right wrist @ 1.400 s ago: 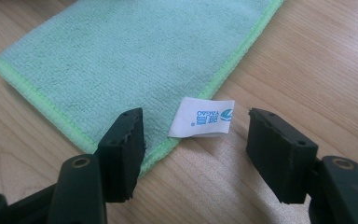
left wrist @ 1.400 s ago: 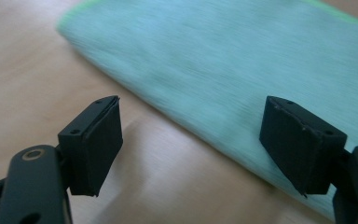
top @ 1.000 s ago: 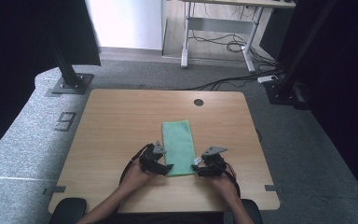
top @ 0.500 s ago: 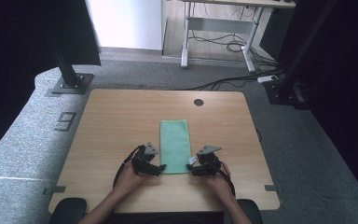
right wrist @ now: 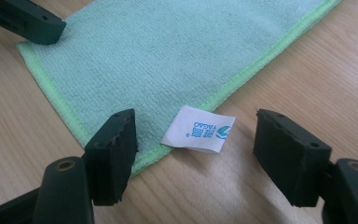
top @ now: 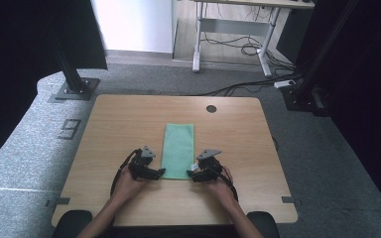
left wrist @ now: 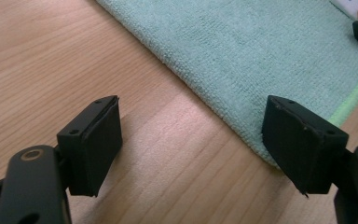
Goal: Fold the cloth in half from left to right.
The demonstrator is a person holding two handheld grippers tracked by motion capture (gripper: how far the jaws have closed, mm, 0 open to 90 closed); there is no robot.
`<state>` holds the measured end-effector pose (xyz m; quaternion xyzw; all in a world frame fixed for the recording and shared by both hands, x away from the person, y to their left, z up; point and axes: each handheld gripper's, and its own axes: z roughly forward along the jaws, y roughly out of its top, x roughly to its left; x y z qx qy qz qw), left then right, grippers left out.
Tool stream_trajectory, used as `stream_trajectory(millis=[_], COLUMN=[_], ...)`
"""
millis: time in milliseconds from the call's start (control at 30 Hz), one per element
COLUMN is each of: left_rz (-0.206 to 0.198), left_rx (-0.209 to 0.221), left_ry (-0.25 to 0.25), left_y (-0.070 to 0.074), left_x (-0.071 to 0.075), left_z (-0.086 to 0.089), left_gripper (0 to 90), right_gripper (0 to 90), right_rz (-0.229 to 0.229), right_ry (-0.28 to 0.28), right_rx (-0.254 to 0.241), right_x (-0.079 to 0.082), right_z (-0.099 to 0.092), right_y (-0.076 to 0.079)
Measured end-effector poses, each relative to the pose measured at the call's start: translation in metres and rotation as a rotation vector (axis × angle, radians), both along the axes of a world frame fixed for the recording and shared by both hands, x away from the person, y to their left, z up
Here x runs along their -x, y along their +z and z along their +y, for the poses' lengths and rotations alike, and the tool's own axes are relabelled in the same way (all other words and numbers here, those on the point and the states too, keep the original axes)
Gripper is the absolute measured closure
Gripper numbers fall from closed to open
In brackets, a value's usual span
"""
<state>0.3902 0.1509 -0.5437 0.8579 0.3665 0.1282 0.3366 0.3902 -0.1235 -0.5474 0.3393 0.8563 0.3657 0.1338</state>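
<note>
With both the left gripper (top: 159, 172) and right gripper (top: 193, 175) spread at the green cloth's (top: 178, 148) near corners, I should pinch each corner squarely, tag (right wrist: 198, 128) included.

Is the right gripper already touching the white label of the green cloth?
Apart. In the right gripper view, the white label lies flat on the table between the open jaws of the right gripper, with bare wood visible on both sides of it.

Grey carpet floor (top: 337, 163), white wall (top: 134, 25), distant desk frame (top: 233, 39).
</note>
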Motion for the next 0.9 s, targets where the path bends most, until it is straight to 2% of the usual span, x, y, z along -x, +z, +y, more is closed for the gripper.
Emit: stream_trajectory(millis=[333,433,500,600,700,833,900], left_rz=[0.0,-0.019,-0.024,-0.028,-0.015,0.011,0.017], left_rx=[0.008,0.026,0.043,0.043,0.046,0.045,0.029], left_ry=[0.01,-0.006,-0.016,-0.023,-0.004,0.022,0.039], left_y=[0.001,0.007,0.012,0.016,0.015,0.012,0.01], left_x=[0.001,0.004,0.008,0.015,0.021,0.026,0.027], left_z=[-0.002,-0.002,-0.001,0.006,0.019,0.035,0.04], left_gripper=[19.5,18.4,16.7,14.3,13.1,8.5,7.1], right_gripper=[26.9,22.2,20.6,17.3,14.3,12.0,8.9], right_rz=[-0.006,0.02,0.011,-0.005,-0.015,0.002,0.016], right_ry=[-0.002,-0.005,-0.005,-0.011,-0.022,-0.043,-0.052], right_rx=[-0.016,-0.045,-0.047,-0.053,-0.042,-0.034,-0.032], right_x=[0.0,0.0,0.001,0.006,0.01,0.015,0.017], right_z=[-0.003,-0.007,-0.011,-0.02,-0.032,-0.047,-0.052], right_y=[-0.002,-0.001,0.002,0.007,0.011,0.01,0.008])
